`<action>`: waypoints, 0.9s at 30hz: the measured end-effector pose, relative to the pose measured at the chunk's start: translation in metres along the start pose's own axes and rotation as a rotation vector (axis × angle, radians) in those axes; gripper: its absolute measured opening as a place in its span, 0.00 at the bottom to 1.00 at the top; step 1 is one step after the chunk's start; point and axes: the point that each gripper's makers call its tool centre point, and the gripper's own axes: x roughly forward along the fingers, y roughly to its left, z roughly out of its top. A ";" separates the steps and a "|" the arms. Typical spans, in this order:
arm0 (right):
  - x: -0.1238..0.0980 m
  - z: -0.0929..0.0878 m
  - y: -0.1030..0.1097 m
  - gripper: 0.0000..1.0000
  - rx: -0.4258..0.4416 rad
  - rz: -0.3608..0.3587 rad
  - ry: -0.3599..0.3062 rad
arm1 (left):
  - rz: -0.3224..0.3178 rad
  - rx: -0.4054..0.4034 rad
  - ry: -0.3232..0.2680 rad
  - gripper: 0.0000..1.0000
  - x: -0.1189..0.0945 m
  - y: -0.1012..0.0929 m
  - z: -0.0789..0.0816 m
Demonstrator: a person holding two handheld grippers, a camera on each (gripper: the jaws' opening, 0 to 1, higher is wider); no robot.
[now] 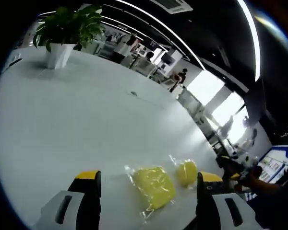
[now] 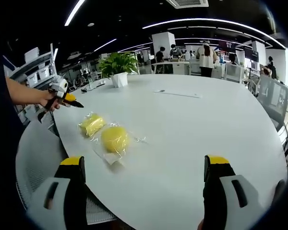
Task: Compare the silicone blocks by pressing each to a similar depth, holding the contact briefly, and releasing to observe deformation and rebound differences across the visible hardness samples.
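Note:
Two yellow silicone blocks lie in clear plastic bags on the white table. A flatter block is beside a rounder one. My left gripper is open, and both blocks show between its jaws, a short way ahead and untouched. A hand holds that left gripper at the table's left edge in the right gripper view. My right gripper is wide open above the table's near edge. It holds nothing, and the blocks lie ahead of its left jaw.
A potted plant in a white pot stands at the far side of the table. A grey mesh chair is by the near left edge. Desks, screens and people fill the office behind.

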 end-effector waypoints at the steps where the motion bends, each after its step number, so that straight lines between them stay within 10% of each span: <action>1: 0.000 -0.001 -0.001 0.97 0.002 -0.001 0.000 | -0.004 -0.016 0.002 0.81 0.002 0.001 -0.001; 9: 0.004 -0.007 0.002 0.96 0.026 -0.003 0.000 | 0.015 -0.245 0.019 0.72 0.020 0.026 -0.012; 27: 0.002 -0.012 0.003 0.96 0.050 -0.017 0.007 | 0.015 -0.283 0.090 0.31 0.052 0.033 -0.031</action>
